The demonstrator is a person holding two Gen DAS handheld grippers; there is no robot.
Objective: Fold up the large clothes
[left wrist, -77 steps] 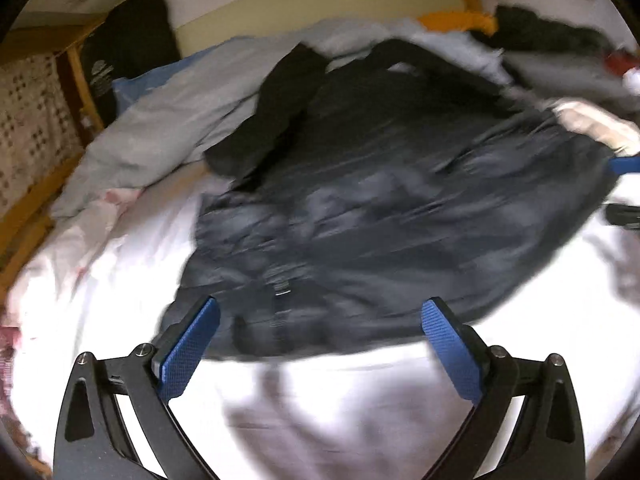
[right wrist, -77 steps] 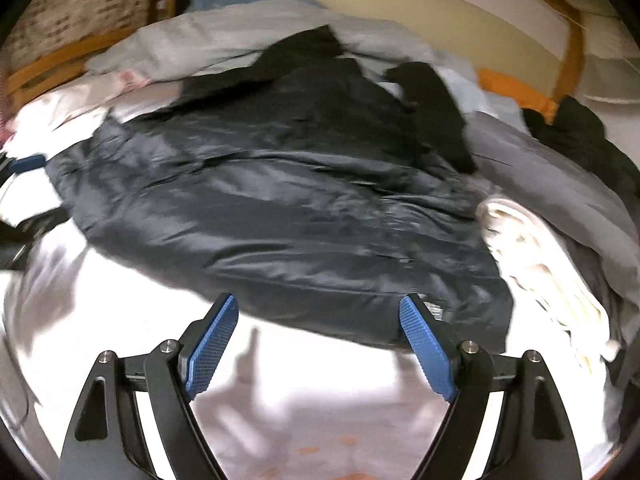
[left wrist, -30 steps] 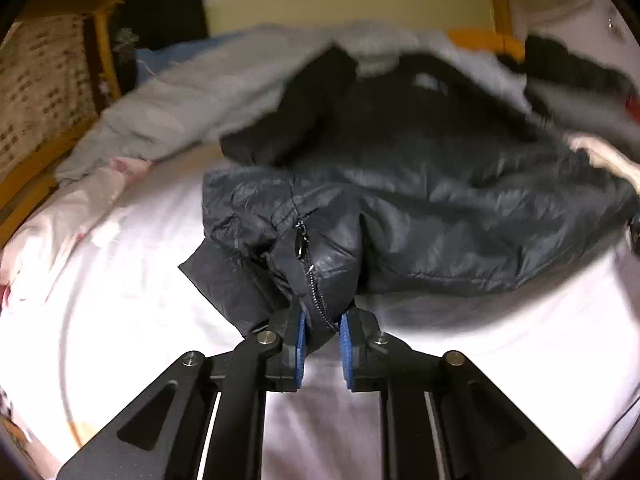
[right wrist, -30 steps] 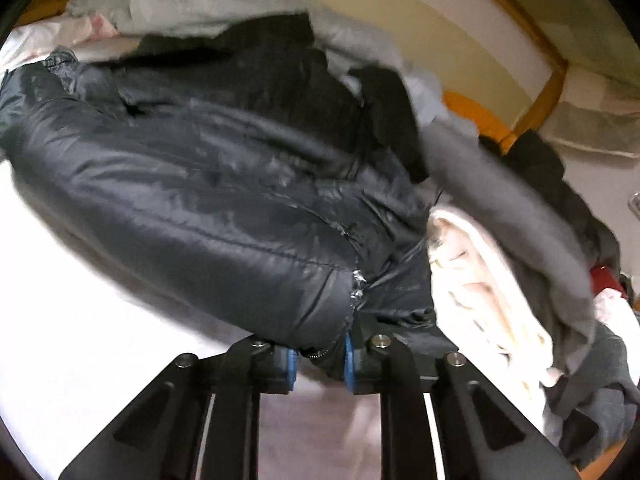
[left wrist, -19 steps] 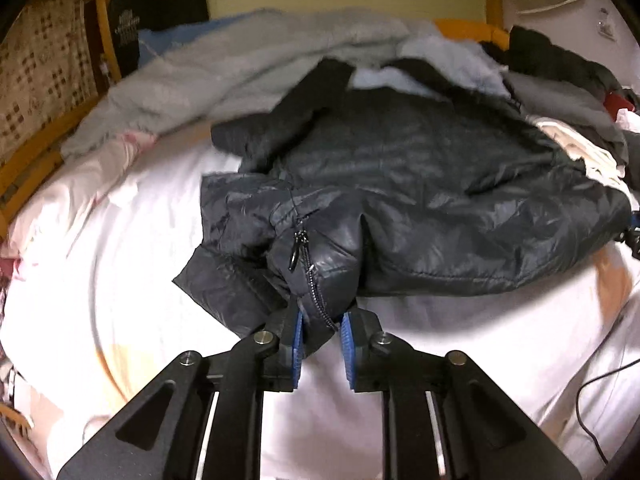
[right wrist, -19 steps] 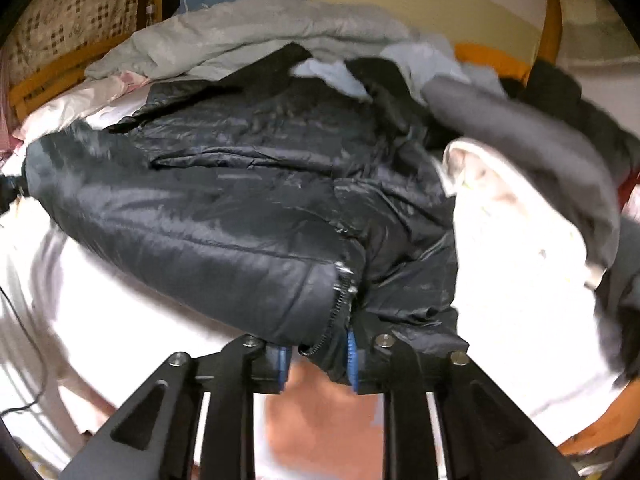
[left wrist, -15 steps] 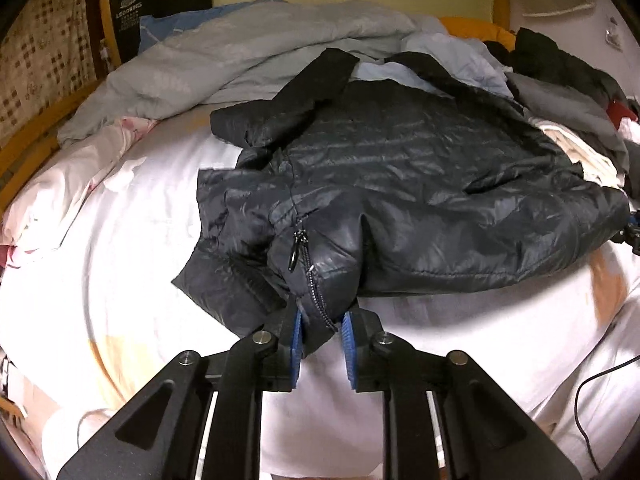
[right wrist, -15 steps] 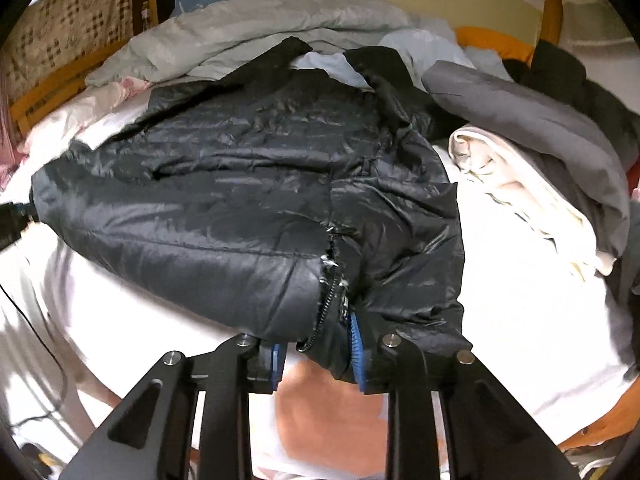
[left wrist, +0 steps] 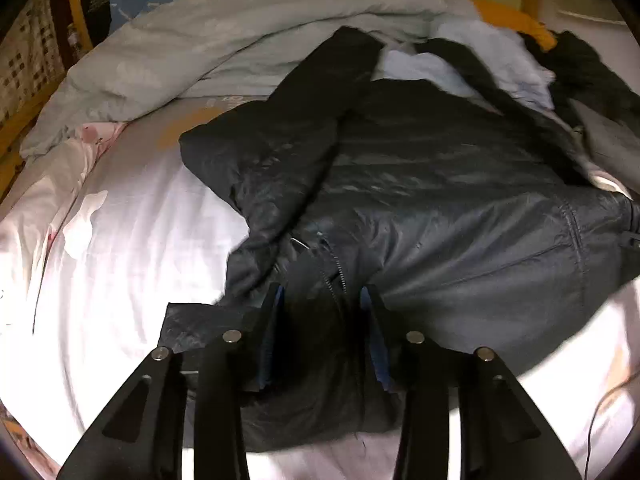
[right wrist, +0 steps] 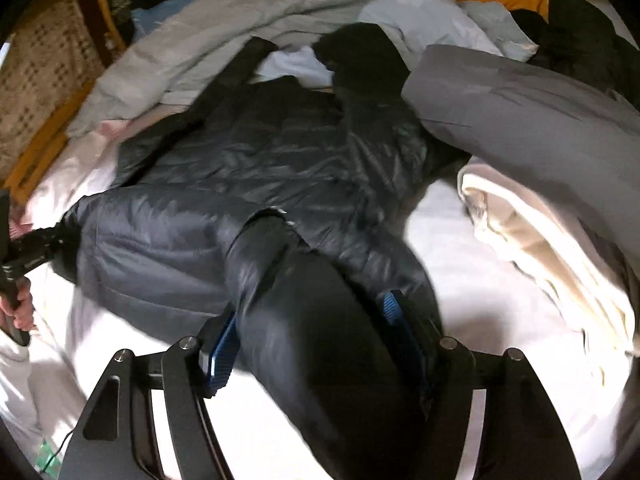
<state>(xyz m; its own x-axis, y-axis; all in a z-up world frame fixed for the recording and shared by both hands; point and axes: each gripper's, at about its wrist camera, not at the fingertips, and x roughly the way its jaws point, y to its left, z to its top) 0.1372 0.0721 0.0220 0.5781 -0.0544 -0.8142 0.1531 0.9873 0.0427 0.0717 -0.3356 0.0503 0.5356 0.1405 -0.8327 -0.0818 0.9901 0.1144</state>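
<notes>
Your left tool (left wrist: 320,320) and right tool (right wrist: 308,332) are both opening, each with a fold of the black quilted puffer jacket (left wrist: 440,200) between its parted jaws; the jacket lies spread on the white-sheeted bed (left wrist: 120,260).

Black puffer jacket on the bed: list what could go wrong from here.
1. Both jaws are opening with the black puffer jacket between them; the slick hem may slide out unevenly and spoil the fold.
2. Its far sleeve lies on the grey duvet, and the grey coat crowds it; either could snag.
</notes>
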